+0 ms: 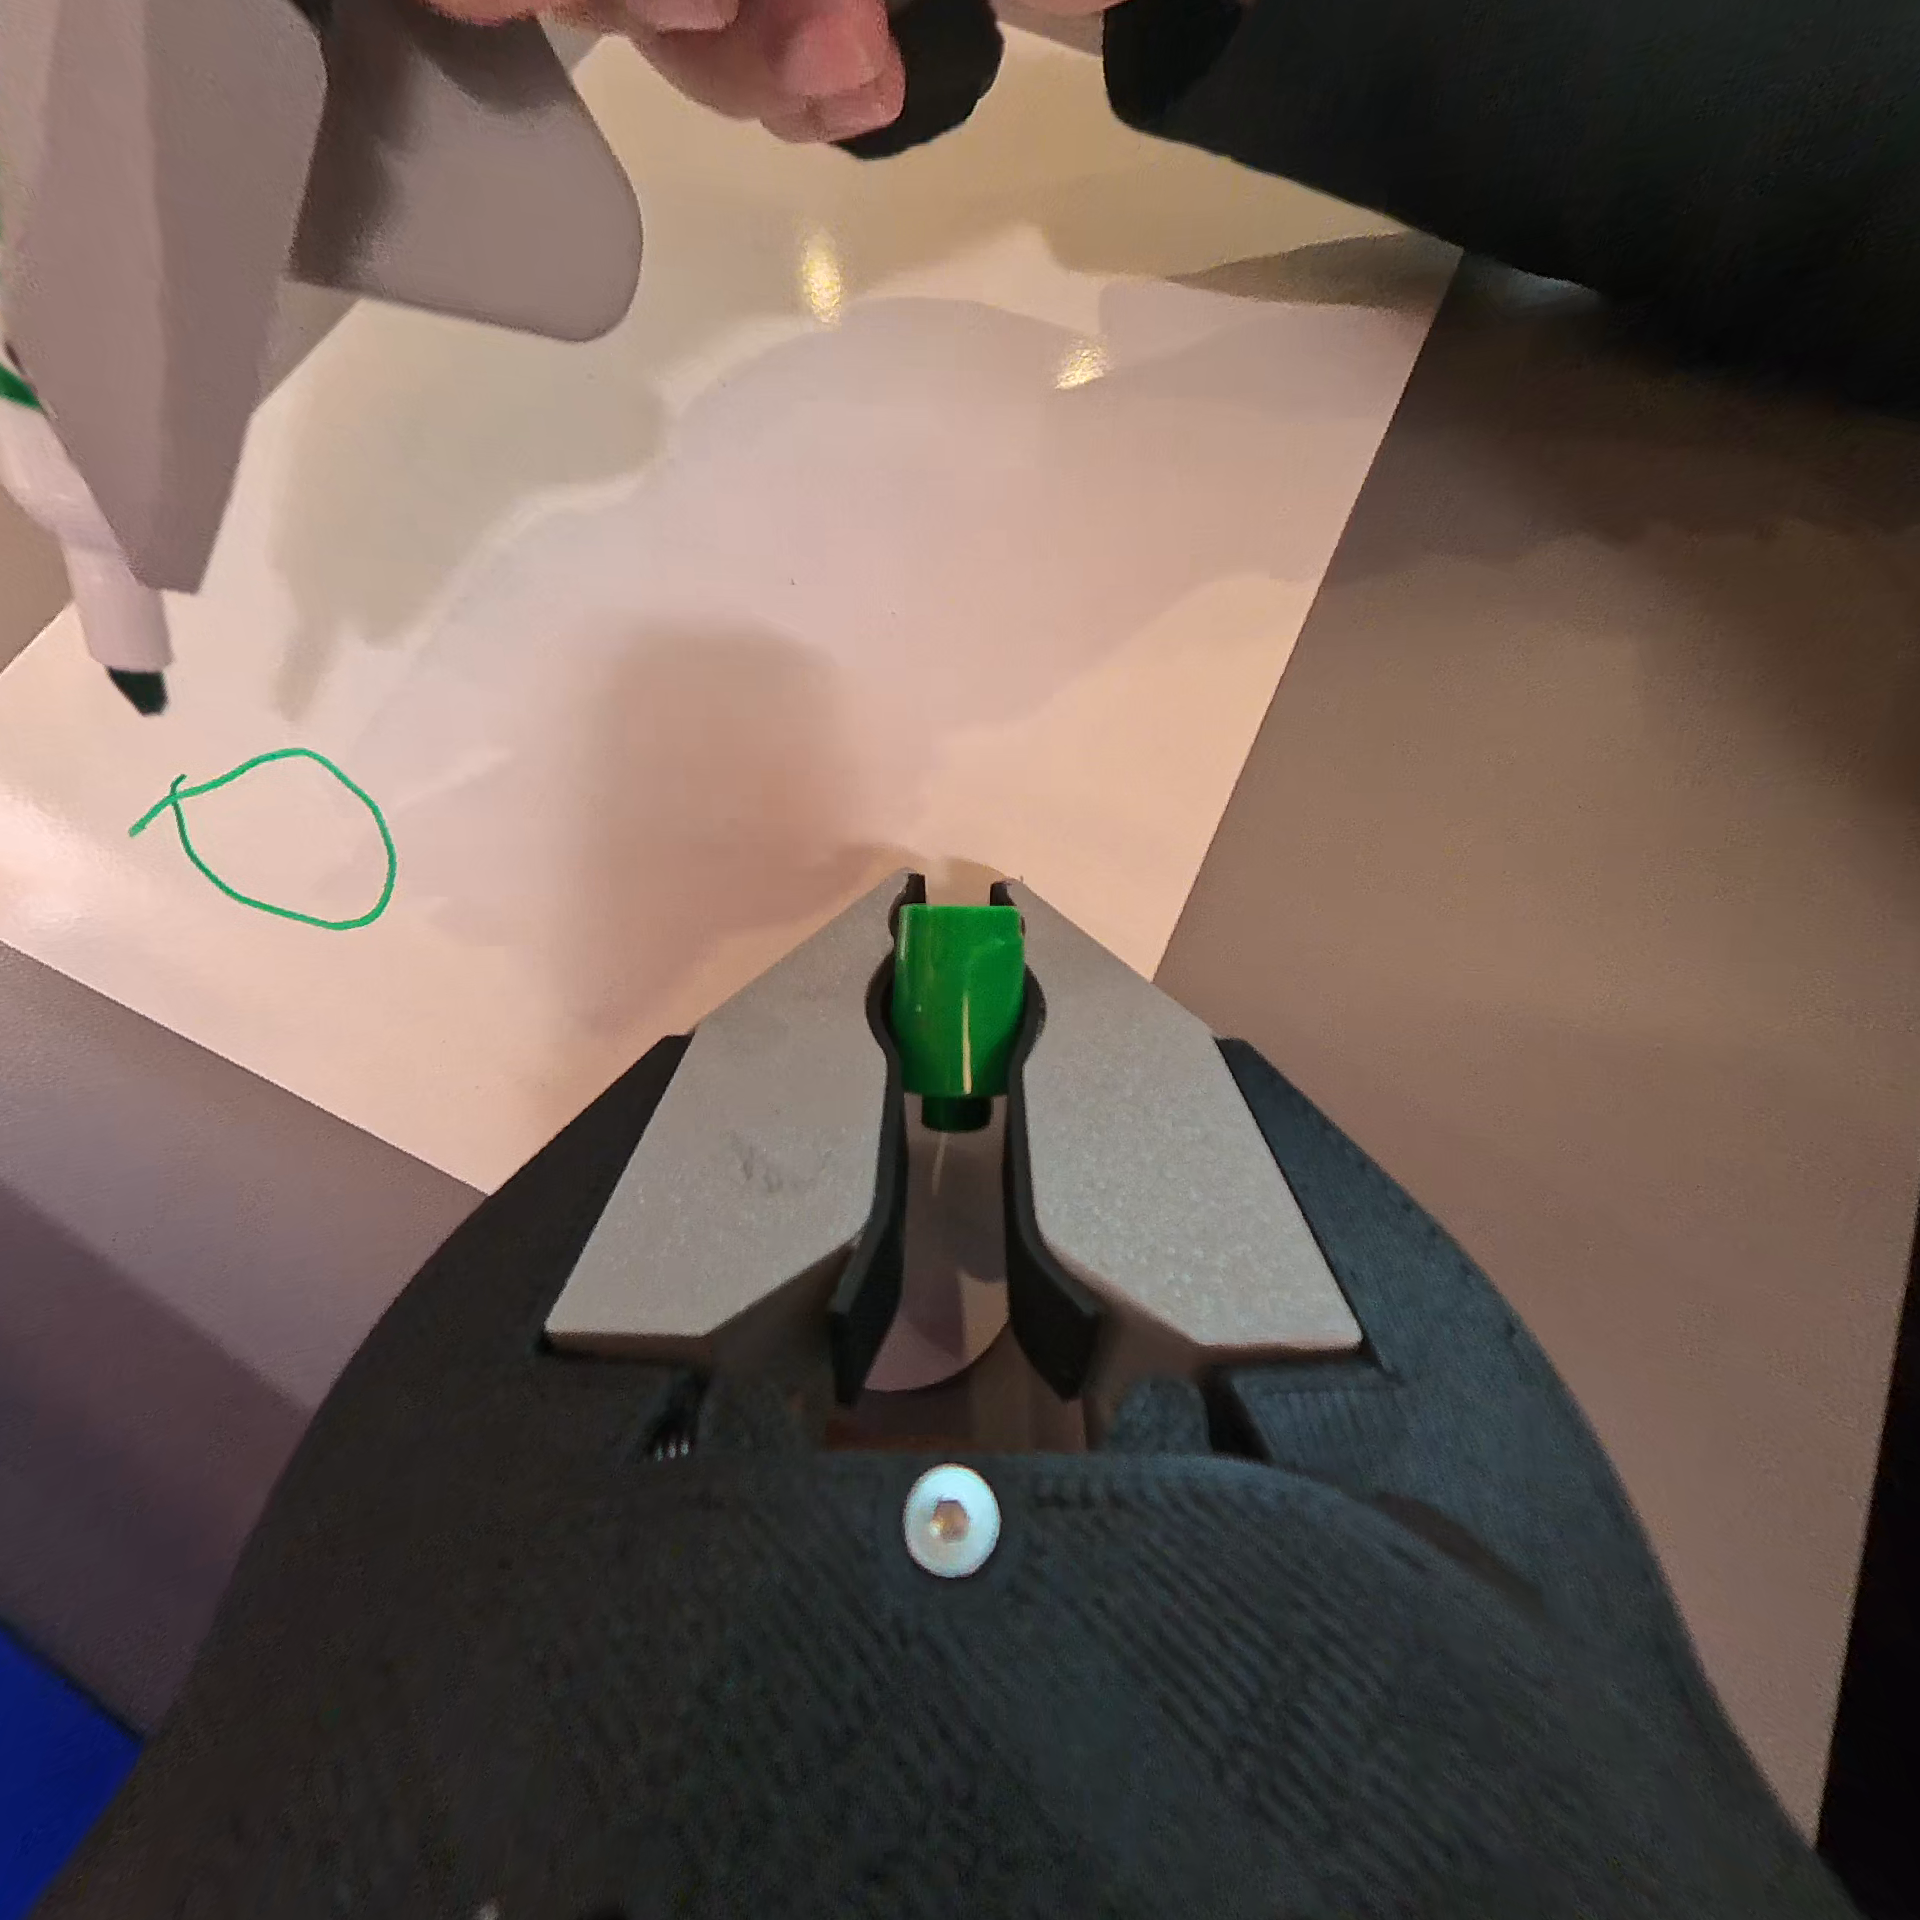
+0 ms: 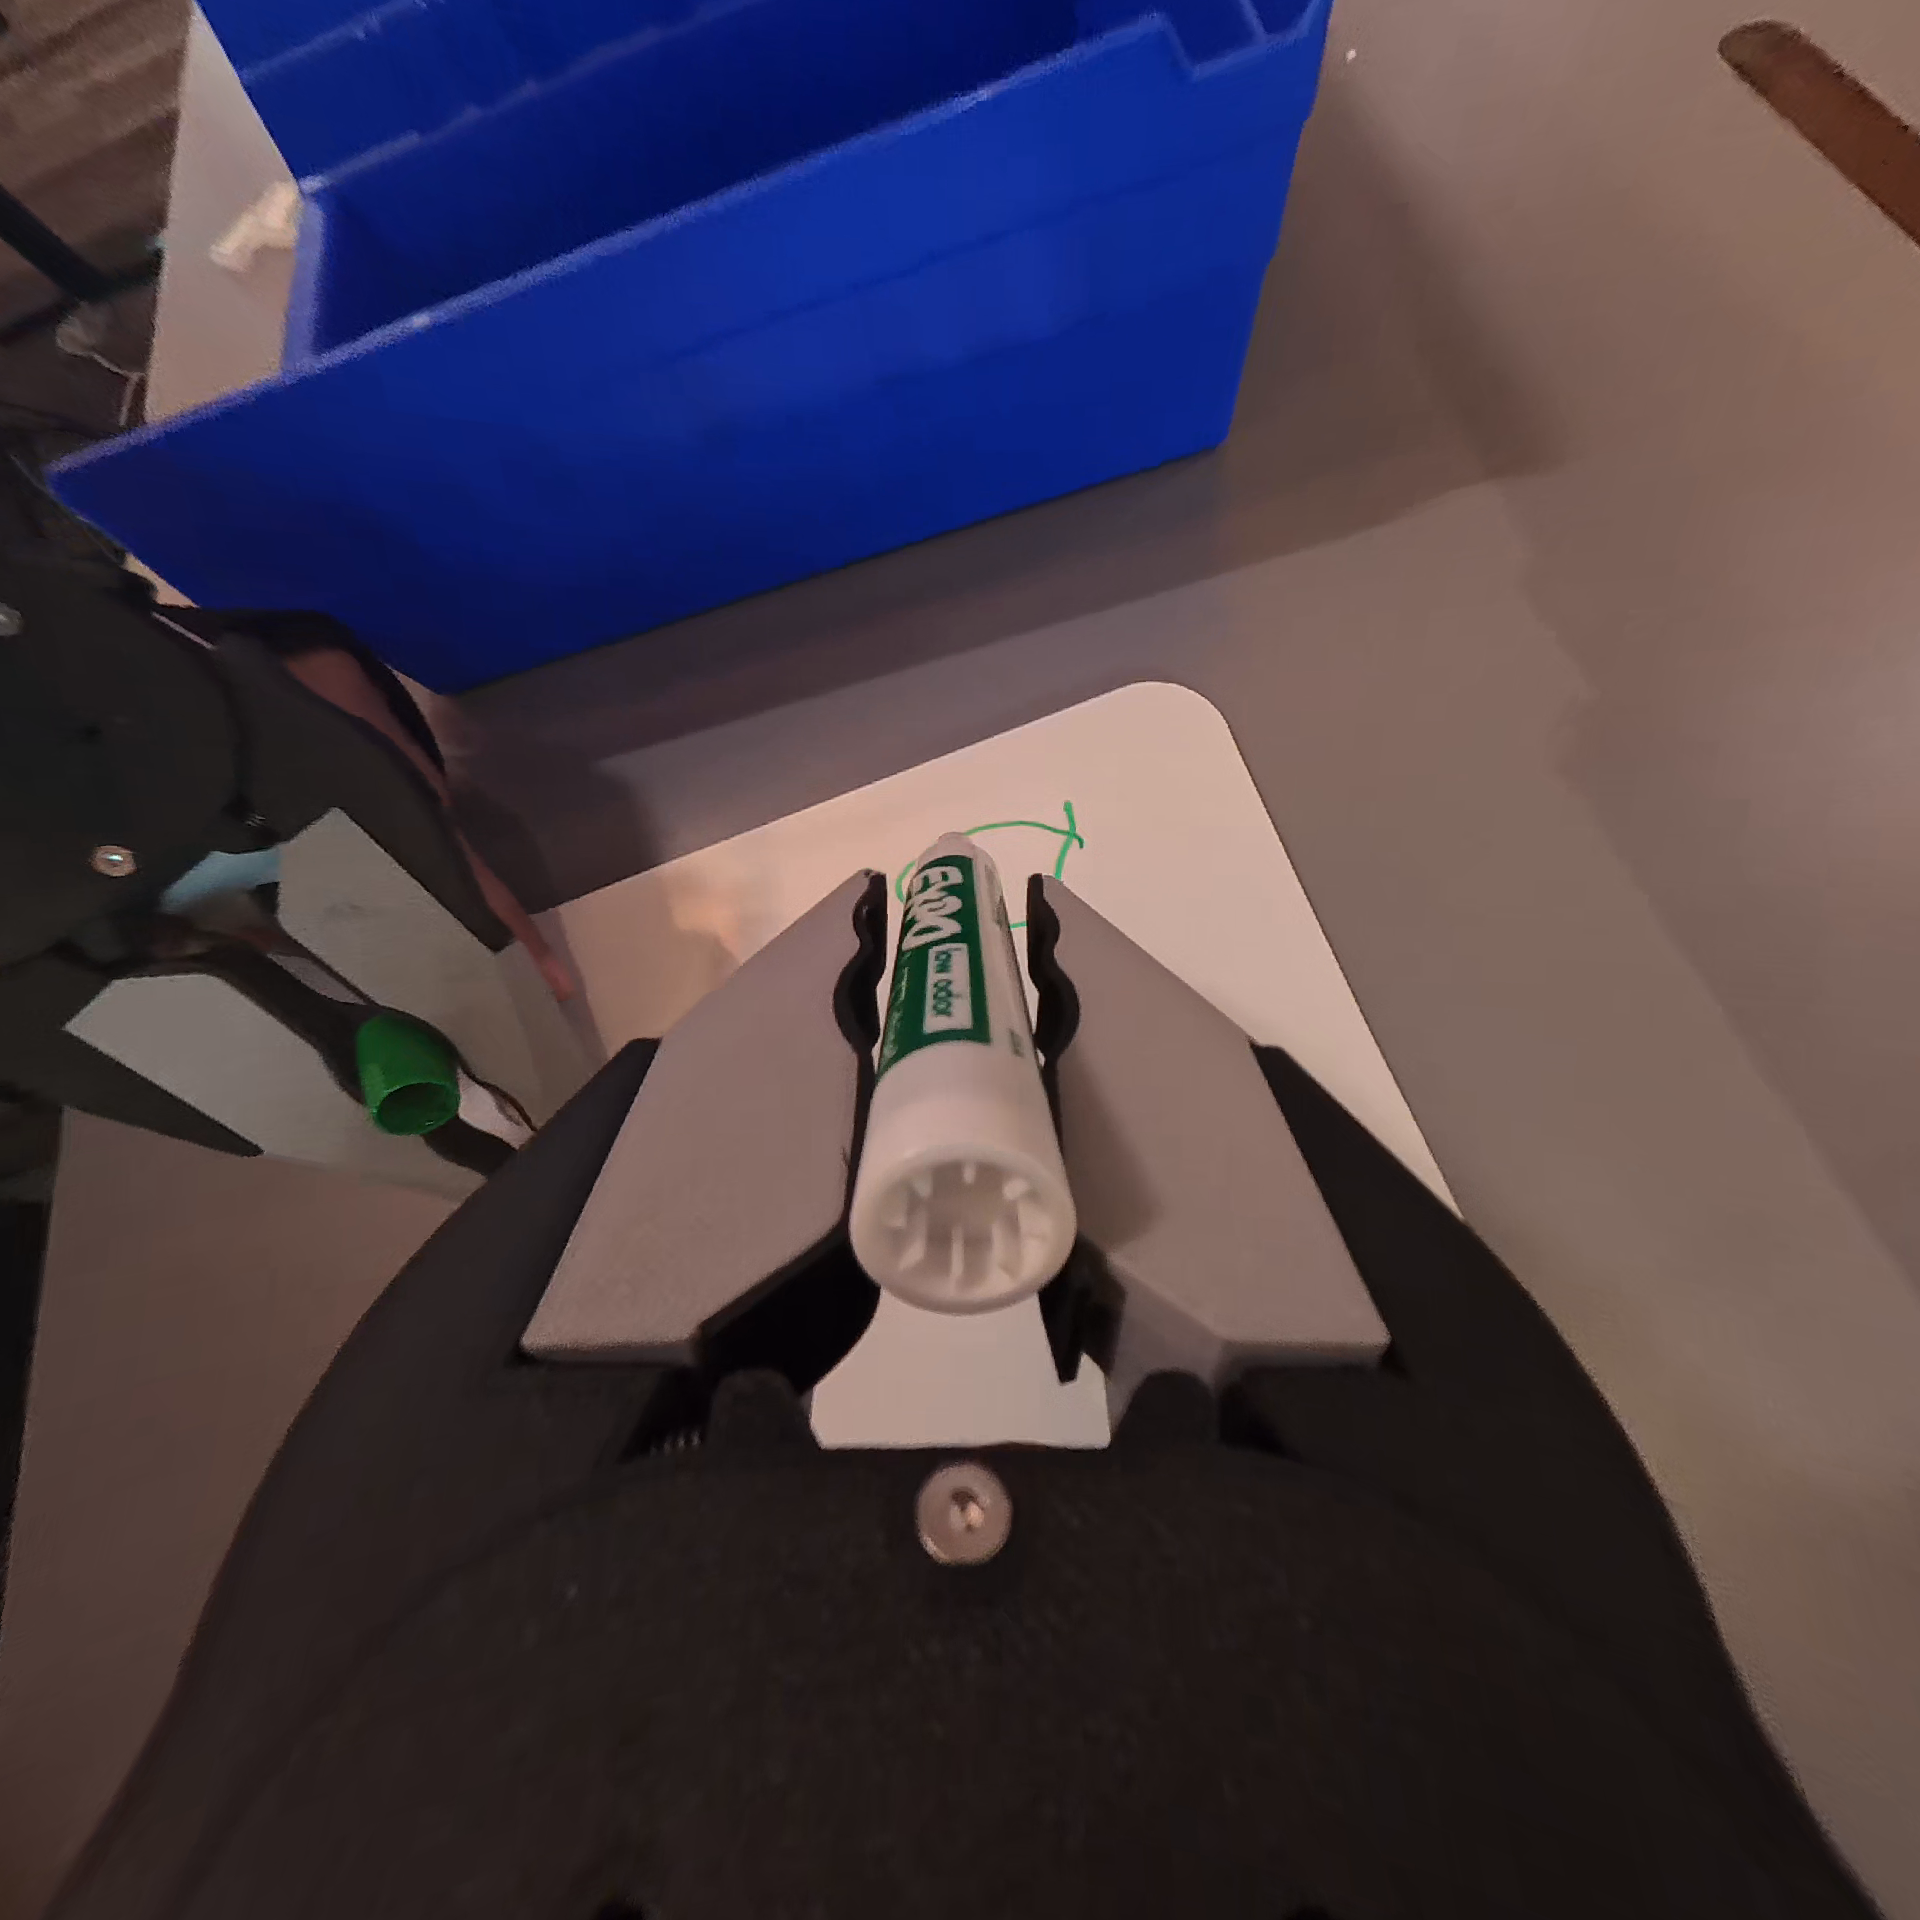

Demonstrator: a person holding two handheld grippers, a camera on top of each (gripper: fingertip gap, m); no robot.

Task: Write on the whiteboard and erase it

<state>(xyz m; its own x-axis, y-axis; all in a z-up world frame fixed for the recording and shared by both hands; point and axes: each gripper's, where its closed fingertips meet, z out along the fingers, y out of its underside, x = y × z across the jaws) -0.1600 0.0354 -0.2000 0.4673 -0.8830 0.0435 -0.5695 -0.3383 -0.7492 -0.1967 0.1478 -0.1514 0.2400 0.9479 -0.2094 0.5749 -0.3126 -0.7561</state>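
The right claw [image 2: 951, 909] is clenched on a white marker [image 2: 951, 1049] with a green label. The marker's long axis runs along the claw's fingers, nib pointing down at the whiteboard [image 2: 1247, 935], butt end toward the camera. The nib hovers just above a green loop [image 1: 281, 836] drawn there. The left claw [image 1: 958, 894] grasps the green cap [image 1: 958, 997] over the whiteboard's edge. The whiteboard lies flat on a grey-beige surface [image 2: 1558, 520]; a blue bin [image 2: 727, 364] stands beyond it.

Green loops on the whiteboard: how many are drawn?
1: a single loop near the whiteboard corner, just beyond the marker tip; the marker partly hides it from the right wrist.
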